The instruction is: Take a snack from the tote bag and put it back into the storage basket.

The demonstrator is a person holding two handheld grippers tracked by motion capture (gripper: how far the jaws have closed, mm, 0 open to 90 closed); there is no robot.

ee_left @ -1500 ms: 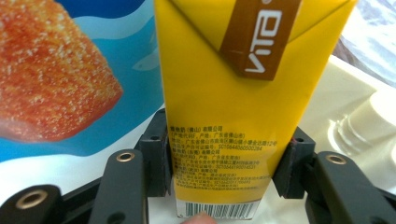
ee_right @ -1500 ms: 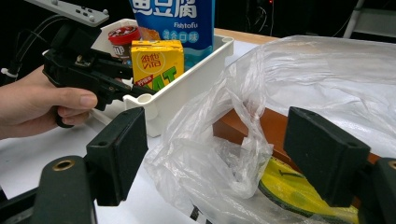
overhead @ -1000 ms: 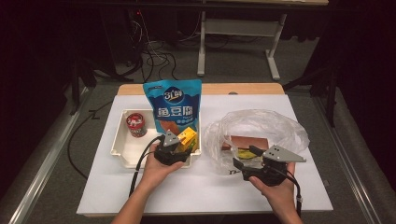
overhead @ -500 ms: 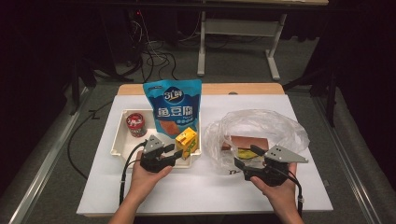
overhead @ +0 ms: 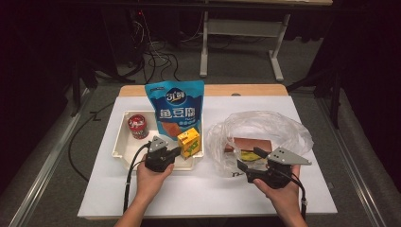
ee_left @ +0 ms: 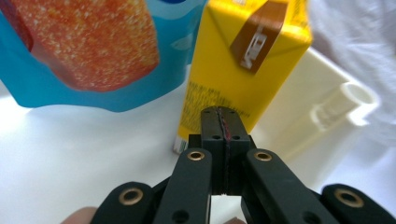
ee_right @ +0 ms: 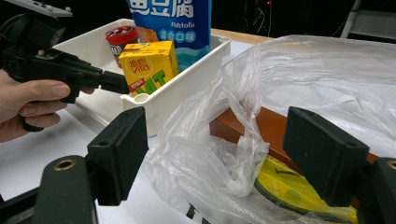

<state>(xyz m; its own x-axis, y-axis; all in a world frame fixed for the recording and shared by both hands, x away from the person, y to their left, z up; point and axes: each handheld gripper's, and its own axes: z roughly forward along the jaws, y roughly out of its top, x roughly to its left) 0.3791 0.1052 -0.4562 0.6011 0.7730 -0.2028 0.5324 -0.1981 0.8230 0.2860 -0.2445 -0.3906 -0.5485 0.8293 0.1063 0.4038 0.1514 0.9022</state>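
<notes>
Two tools were over the white worktop [overhead: 198, 189]. Going from the left: a tray [overhead: 124, 146] held a red can [overhead: 137, 126], a blue pouch [overhead: 178, 109] and a yellow carton [overhead: 189, 142]. Left tool [ee_left: 220, 122] had just been closing and was clenched on nothing, jaws pressed flat together just short of the carton's lower edge. Carton stood upright in the tray's right corner, beside the pouch. Right tool [ee_right: 224, 158] was released, jaws wide either side of a clear bag [ee_right: 299, 93] holding a brown box [overhead: 249, 144]; no film pinched. Risks, my guess: shut tips could nudge the carton over against the pouch, since nothing gripped it; the slack bag could slip or bunch when the right tool closes.
</notes>
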